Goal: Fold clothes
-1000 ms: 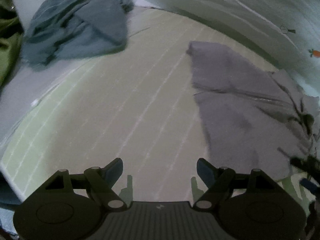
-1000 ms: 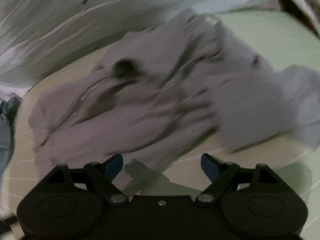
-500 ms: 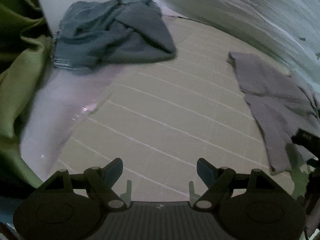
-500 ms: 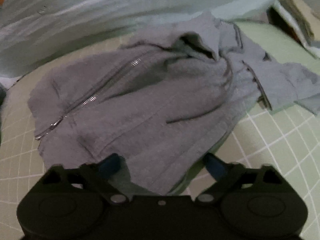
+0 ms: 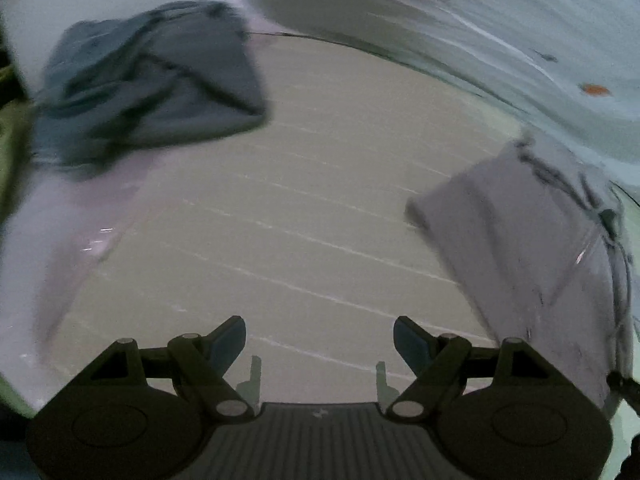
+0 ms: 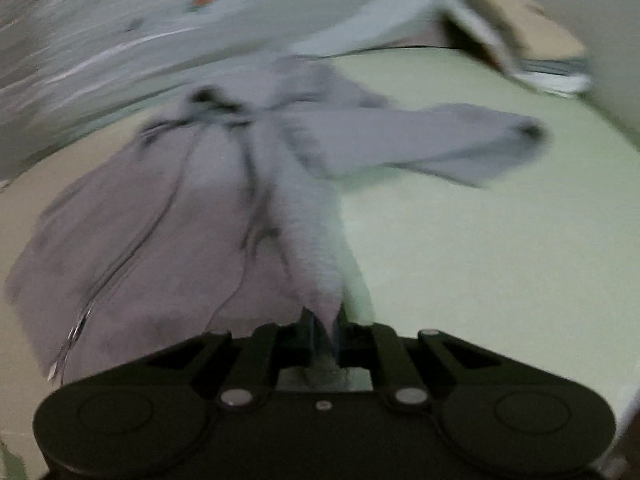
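Right hand-held gripper: the right hand-held gripper (image 6: 322,330) sits at 6 o'clock in its own view, jaws closing, and a bunched fold of cloth is caught between the blue pads. It's pinching the hem!
Grey hoodie: the grey fleece zip-up hoodie (image 6: 192,216) fans away from that pinch toward 11 o'clock, zipper running down its left side, drawn up into a ridge at the gripper.
Sleeve: one grey sleeve (image 6: 440,140) stretches out flat toward 2 o'clock, cuff at the far end.
Mat: the pale green mat with white grid lines (image 6: 480,260) lies under the hoodie and fills the right half of this view.
Left hand-held gripper: over in the left wrist view, the left hand-held gripper (image 5: 320,340) is at 6 o'clock, jaws spread wide, nothing between them, just bare mat (image 5: 280,220) beyond.
Hoodie again: the same grey hoodie (image 5: 520,248) lies at 3 o'clock here, well apart from the left fingers.
Blue-grey garment: a crumpled blue-grey garment (image 5: 148,80) sits far off at 10 o'clock, at the mat's far edge. Blurred, so no detail.
Bedding: pale light-blue printed bedding (image 5: 460,32) banks up along 12 to 2 o'clock behind everything.
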The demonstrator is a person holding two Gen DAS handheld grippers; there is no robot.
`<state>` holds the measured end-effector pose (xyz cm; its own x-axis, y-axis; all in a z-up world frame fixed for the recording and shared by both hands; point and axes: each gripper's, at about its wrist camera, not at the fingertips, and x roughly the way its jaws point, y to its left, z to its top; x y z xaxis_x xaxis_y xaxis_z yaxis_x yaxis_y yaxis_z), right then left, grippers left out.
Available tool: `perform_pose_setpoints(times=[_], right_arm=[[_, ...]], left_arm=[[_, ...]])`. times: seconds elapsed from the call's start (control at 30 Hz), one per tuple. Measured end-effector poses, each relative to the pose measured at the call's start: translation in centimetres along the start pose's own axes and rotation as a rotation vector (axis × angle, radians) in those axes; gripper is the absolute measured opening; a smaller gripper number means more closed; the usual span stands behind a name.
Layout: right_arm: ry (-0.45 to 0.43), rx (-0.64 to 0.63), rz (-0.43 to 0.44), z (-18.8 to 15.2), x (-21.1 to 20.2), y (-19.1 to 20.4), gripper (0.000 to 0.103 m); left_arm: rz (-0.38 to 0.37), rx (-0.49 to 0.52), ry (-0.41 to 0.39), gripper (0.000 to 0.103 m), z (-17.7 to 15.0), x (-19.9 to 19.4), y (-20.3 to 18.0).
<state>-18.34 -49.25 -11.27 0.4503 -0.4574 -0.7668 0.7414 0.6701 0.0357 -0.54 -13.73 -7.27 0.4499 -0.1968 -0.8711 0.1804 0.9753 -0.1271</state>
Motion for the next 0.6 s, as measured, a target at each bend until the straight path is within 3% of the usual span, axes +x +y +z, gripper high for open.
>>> perform_pose_setpoints(times=[0.1,0.13,0.23,0.4,0.5,0.57,0.6], right_arm=[[0.006,0.026,-0.051,-0.1,-0.5,-4.6,0.009],[0.013,0.036,-0.060,-0.1,-0.6,-6.0,0.009],[0.025,0.007,-0.044,0.1,-0.4,-9.0,0.009],[0.032,-0.103,-0.003,1.2,0.2,-11.5,0.009],[0.031,-0.185,0.025,2.0,0.8,-12.5,0.010],[0.040,-0.211,0.063,2.5,1.2,-13.4,0.011],[0.045,-0.220,0.085,2.8,1.4,-14.0,0.011]], left_arm=[[-0.022,0.010,0.007,0.081,-0.3,0.7,-3.9],[0.012,-0.064,-0.006,0.082,-0.3,1.1,-5.3],[-0.029,-0.026,0.018,0.082,-0.4,2.7,-9.5],[-0.028,0.014,0.054,0.082,-1.7,5.2,-16.0],[0.003,-0.022,0.052,0.080,-2.9,5.9,-18.4],[-0.025,-0.035,0.066,0.071,-3.6,6.3,-19.1],[-0.026,-0.058,0.068,0.057,-3.9,6.4,-19.4]])
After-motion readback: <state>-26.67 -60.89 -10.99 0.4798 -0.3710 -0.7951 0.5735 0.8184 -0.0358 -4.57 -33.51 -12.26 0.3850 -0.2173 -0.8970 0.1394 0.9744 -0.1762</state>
